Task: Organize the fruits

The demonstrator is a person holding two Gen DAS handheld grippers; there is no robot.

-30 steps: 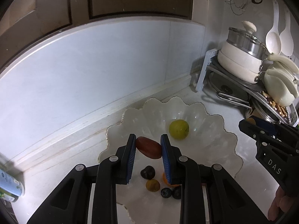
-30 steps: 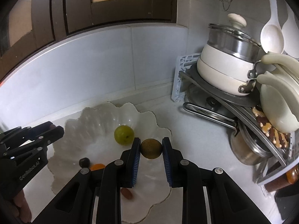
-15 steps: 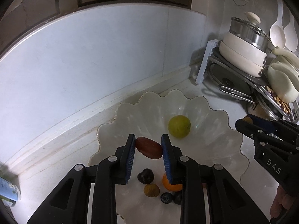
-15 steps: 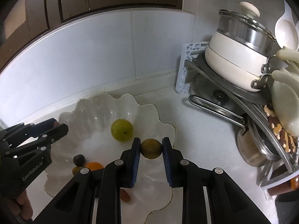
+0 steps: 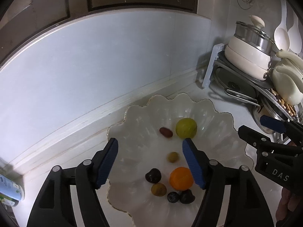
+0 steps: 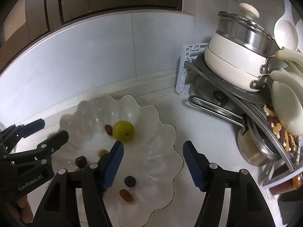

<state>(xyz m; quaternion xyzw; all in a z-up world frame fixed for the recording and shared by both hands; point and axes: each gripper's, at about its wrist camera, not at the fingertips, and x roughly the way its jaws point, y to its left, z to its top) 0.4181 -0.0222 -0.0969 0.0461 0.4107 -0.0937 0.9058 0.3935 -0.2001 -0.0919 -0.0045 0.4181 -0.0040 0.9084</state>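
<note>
White scalloped bowl point(image 5: 223, 113) gathering mixed fruit; left tongs point(image 5: 149, 162) and right tongs point(image 6: 152, 165) above it, opening, nothing held, apparently unloading.

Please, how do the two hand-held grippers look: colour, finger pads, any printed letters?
Both are black plastic, with round silver screws and ribbed blue pads on their fingers. The left gripper shows white letters "GenRobot.AI" on its side in the right wrist view; the right gripper shows "DAS" in the left wrist view.
</note>
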